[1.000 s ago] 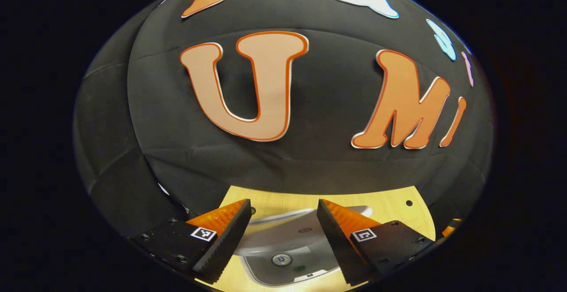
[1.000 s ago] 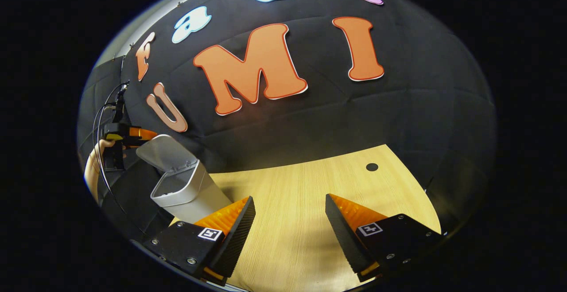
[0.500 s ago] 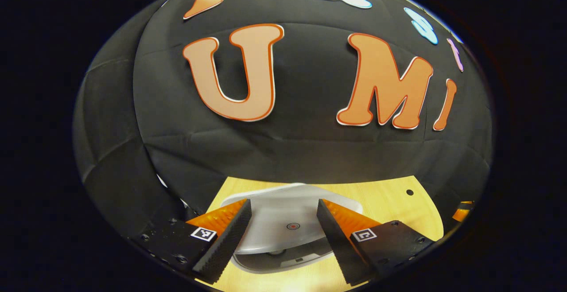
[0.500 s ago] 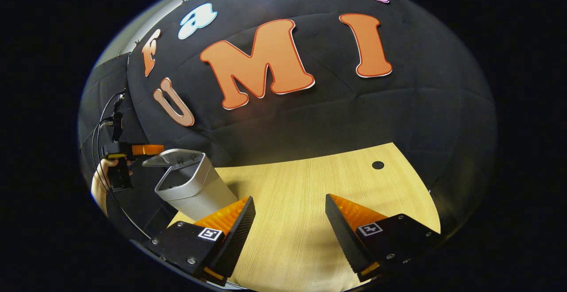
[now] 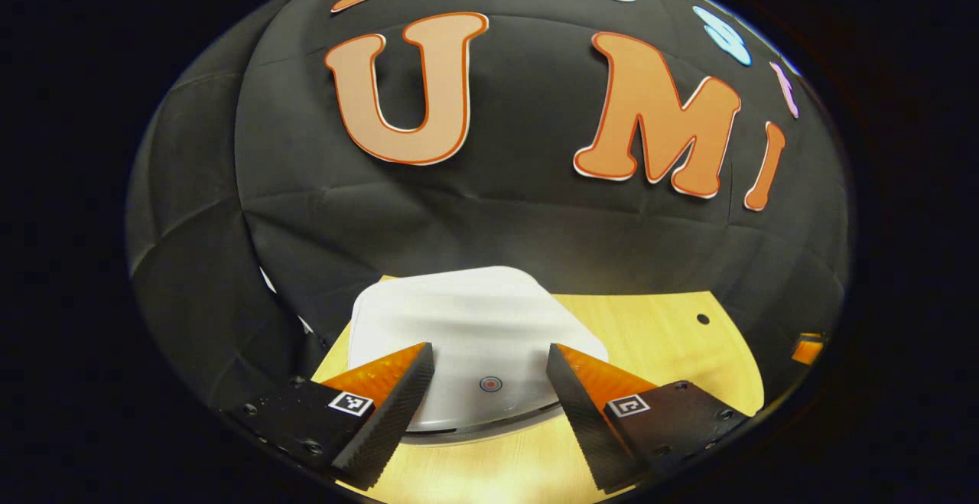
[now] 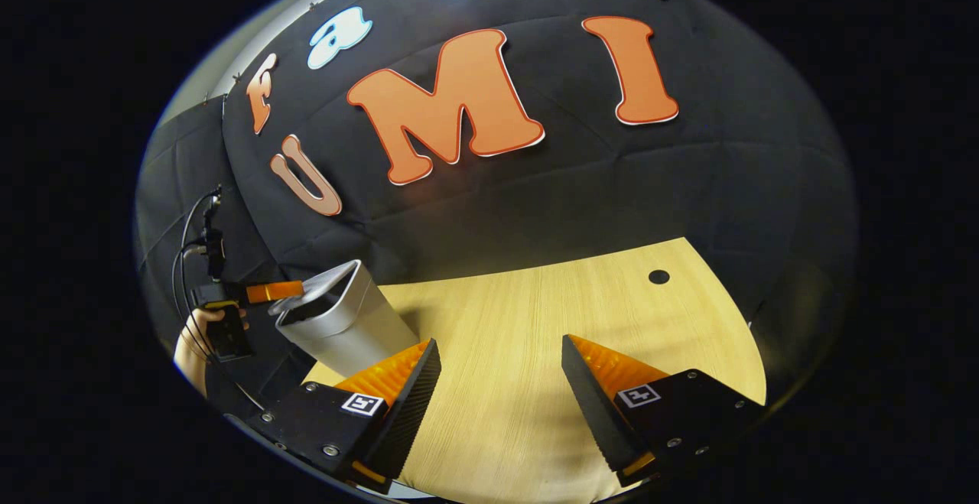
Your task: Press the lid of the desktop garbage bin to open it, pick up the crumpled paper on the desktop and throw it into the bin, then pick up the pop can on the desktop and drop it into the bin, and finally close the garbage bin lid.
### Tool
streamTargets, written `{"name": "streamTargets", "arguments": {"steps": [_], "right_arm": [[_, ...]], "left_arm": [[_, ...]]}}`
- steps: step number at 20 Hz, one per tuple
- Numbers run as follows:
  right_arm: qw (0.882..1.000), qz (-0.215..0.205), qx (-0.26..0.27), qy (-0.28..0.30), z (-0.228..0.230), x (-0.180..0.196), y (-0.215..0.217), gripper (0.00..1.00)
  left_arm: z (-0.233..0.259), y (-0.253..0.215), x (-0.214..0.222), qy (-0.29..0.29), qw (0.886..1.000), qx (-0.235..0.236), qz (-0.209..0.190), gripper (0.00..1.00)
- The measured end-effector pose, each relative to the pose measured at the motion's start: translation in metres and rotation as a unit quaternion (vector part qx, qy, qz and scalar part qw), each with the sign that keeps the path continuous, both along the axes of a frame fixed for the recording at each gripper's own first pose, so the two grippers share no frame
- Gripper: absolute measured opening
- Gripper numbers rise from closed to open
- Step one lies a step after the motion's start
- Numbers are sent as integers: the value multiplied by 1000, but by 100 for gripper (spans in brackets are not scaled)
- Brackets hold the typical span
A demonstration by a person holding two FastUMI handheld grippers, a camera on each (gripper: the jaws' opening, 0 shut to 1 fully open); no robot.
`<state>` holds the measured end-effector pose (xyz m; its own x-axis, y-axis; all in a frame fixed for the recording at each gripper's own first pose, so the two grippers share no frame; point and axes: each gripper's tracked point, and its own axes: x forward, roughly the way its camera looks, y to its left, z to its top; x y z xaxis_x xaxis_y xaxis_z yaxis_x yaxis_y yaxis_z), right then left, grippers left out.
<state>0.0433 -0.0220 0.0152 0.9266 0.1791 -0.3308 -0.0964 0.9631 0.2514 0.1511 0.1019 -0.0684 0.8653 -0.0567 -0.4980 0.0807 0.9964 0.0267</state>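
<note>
In the right gripper view, at the far left, I see a hand (image 6: pixel 195 336) holding my left claw (image 6: pixel 277 291), whose fingers reach over the lid (image 6: pixel 325 284) of the garbage bin (image 6: pixel 344 324). The lid is almost down, with a narrow dark gap at the rim, and I cannot tell whether the fingers touch it. The bin stands on the tabletop (image 6: pixel 535 336) near its left edge, in front of the black cloth wall. To the right of the bin, my right claw (image 6: pixel 501 389) is released, its fingers spread wide apart over bare wood and gripping nothing. A small dark hole (image 6: pixel 658 276) marks the tabletop farther right. In the left gripper view, my left claw (image 5: pixel 489 389) is likewise released, fingers wide apart, directly above the lid (image 5: pixel 466 320). A small round button (image 5: pixel 490 384) on the lid lies between the two fingers. Light wood of the tabletop (image 5: pixel 658 336) extends to the right of the bin.
</note>
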Motion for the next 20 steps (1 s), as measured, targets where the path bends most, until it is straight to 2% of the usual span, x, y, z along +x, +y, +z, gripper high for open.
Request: {"name": "streamTargets", "arguments": {"steps": [2, 5, 7, 10, 12, 14, 20], "right_arm": [[1000, 2, 5, 3, -3, -1, -1, 95], [1000, 4, 13, 6, -4, -2, -3, 95], [1000, 5, 18, 6, -4, -2, -3, 95], [1000, 7, 23, 11, -7, -3, -4, 95], [1000, 8, 24, 14, -10, -2, -4, 95], [1000, 7, 24, 17, -11, -1, -6, 95], [999, 16, 26, 15, -10, 0, 0, 95]], "left_arm": [[-18, 0, -11, 30, 999, 16, -3, 95], [-13, 0, -6, 9, 1000, 16, -2, 96], [-18, 1, -13, 20, 999, 26, -8, 96], [-18, 1, -13, -15, 999, 26, -12, 98], [-8, 2, -3, -65, 997, 38, -19, 99], [-16, 1, -5, -50, 998, 37, -16, 95], [-16, -6, -2, -54, 998, 31, -13, 95]]}}
